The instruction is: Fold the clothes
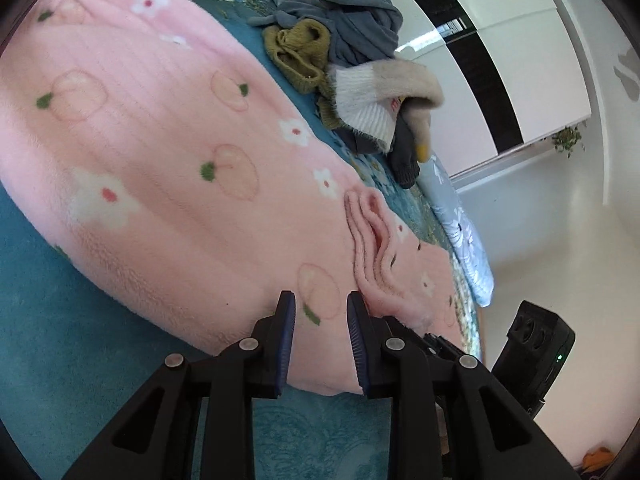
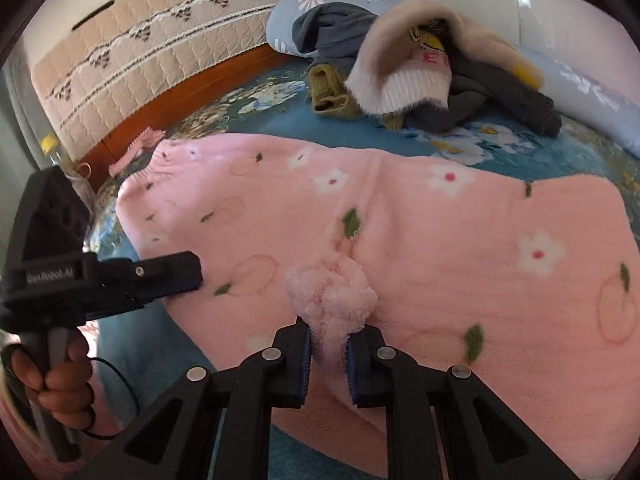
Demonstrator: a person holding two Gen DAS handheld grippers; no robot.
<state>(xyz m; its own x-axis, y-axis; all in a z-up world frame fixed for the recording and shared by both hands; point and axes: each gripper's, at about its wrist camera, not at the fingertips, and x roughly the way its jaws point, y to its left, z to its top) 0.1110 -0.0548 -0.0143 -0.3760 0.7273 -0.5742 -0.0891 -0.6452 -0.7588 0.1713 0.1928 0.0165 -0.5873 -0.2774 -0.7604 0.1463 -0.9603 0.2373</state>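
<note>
While pink fleece (image 2: 440, 240) covers the teal bedspread (image 1: 80, 360), the right tool (image 2: 327, 346) pinches it — left tool (image 1: 320, 320) spread.

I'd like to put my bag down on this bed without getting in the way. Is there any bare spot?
Bare teal bedspread shows along the near edge, beside the pink fleece garment and the left gripper. A narrower strip lies between that garment and the clothes pile. The far side, around the pile and pillow, is crowded.
</note>
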